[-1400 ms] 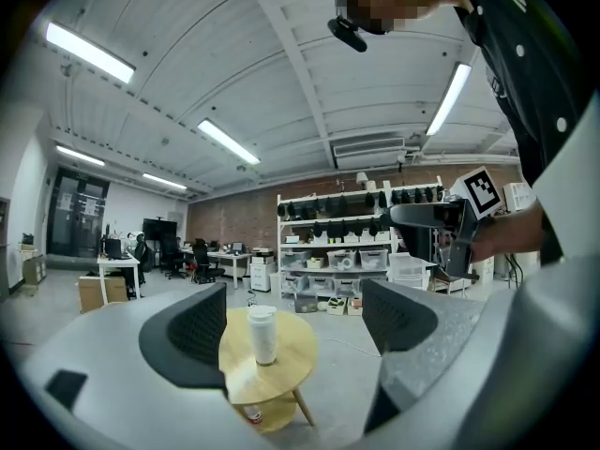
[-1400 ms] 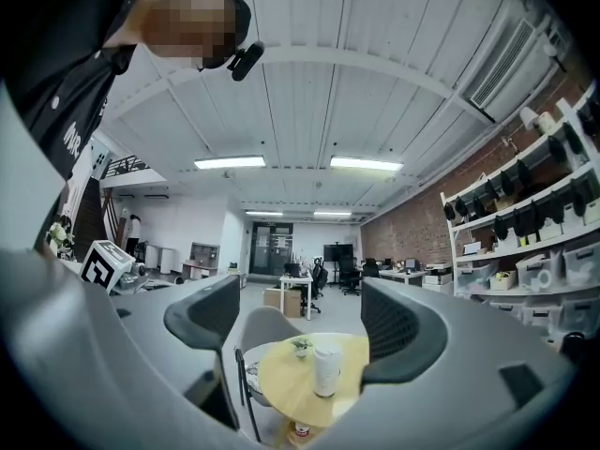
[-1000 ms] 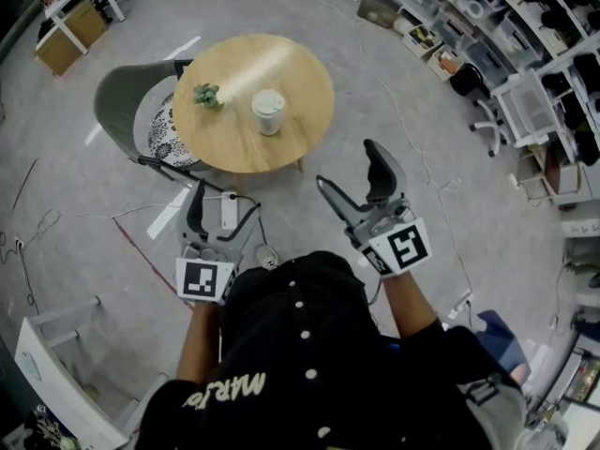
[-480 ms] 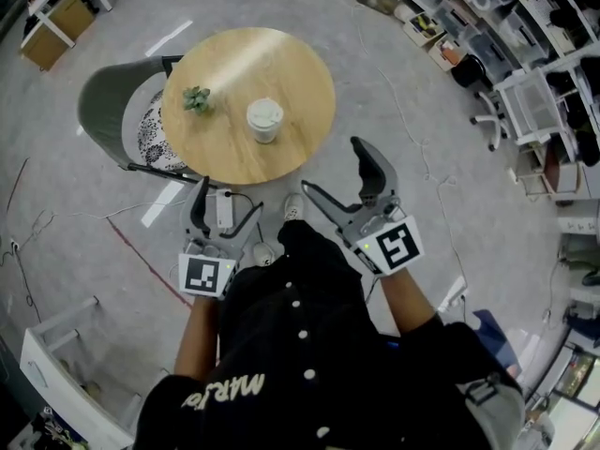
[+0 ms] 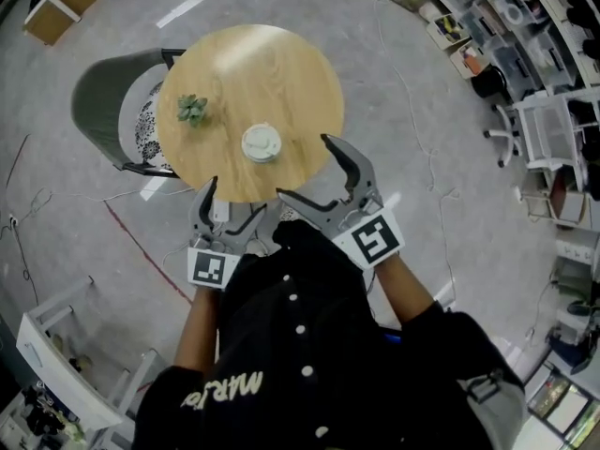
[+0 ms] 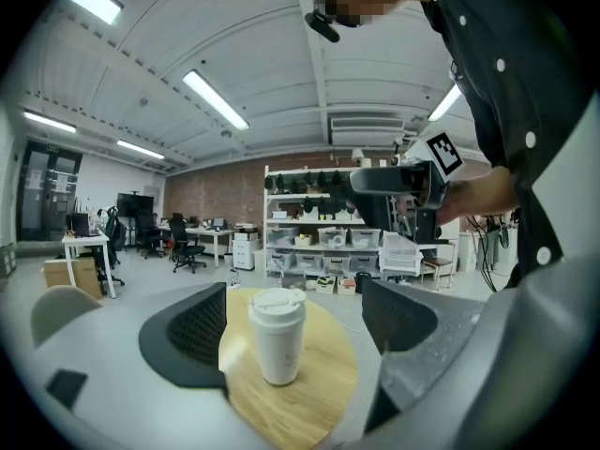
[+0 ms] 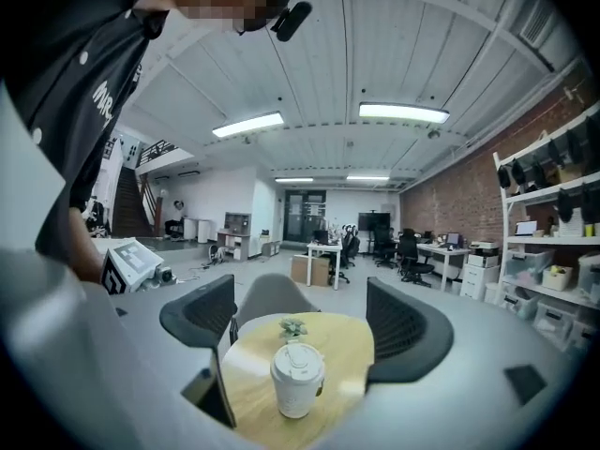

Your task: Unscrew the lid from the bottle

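Note:
A white bottle (image 5: 260, 144) with a white lid stands upright near the front edge of a round wooden table (image 5: 281, 64). In the left gripper view the bottle (image 6: 278, 336) shows between the jaws but farther off, untouched. The right gripper view shows the bottle (image 7: 297, 380) the same way. My left gripper (image 5: 234, 202) is open, just short of the table's near edge. My right gripper (image 5: 307, 169) is open at the table's near right rim; its jaws have just been opening, with nothing between them.
A small potted plant (image 5: 192, 110) sits on the table to the left of the bottle. A grey chair (image 5: 103, 92) stands against the table's left side. Shelving with bins (image 5: 525, 26) lines the right wall. A white frame (image 5: 56, 345) is at the lower left, and cables lie on the floor.
Both grippers have moved forward and down to the table's near edge. The right gripper's jaws have spread a little wider. The bottle has not moved on the table.

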The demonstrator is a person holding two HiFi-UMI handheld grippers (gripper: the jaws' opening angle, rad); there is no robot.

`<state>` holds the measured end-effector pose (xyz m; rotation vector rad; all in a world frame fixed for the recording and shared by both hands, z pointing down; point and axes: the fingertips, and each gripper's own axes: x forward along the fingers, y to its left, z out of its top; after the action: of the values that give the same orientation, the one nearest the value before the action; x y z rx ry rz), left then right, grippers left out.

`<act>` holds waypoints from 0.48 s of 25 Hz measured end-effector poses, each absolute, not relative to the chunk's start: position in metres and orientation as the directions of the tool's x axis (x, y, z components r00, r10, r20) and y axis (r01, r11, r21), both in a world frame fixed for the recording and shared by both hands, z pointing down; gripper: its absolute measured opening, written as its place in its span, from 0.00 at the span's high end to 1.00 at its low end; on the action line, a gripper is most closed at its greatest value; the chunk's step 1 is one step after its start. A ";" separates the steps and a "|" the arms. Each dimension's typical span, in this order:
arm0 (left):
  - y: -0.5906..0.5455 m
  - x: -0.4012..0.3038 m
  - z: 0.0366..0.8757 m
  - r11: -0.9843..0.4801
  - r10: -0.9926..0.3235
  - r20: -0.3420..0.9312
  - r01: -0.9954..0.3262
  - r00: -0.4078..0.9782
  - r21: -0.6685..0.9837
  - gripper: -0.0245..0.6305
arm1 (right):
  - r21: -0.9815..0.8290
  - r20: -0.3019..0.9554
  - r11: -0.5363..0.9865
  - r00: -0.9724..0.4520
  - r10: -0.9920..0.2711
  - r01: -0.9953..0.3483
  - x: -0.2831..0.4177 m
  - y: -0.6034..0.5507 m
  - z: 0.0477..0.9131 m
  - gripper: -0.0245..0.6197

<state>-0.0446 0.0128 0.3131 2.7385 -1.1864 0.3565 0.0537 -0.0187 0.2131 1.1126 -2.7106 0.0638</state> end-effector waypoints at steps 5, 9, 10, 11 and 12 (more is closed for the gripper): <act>-0.020 -0.035 0.368 -0.647 -0.709 0.351 -0.762 0.612 0.020 0.30 | -0.032 0.263 0.765 -0.744 -0.614 -0.643 0.043 -0.055 0.260 0.27; -0.039 -0.030 0.411 -0.639 -0.698 0.401 -0.769 0.593 0.025 0.30 | -0.068 0.293 0.793 -0.772 -0.564 -0.605 0.031 -0.076 0.297 0.26; -0.043 -0.029 0.421 -0.637 -0.697 0.406 -0.770 0.591 0.027 0.30 | -0.075 0.301 0.798 -0.777 -0.553 -0.597 0.028 -0.080 0.307 0.26; -0.046 -0.028 0.431 -0.633 -0.697 0.411 -0.774 0.588 0.033 0.30 | -0.083 0.311 0.803 -0.781 -0.542 -0.590 0.024 -0.084 0.318 0.26; -0.050 -0.027 0.441 -0.627 -0.697 0.415 -0.778 0.584 0.041 0.30 | -0.092 0.323 0.805 -0.782 -0.533 -0.586 0.020 -0.087 0.329 0.26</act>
<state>-0.0275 -0.0497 0.4415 2.5963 -1.2273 0.5388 0.0199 -0.0873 0.3295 0.8590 -2.7106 0.2708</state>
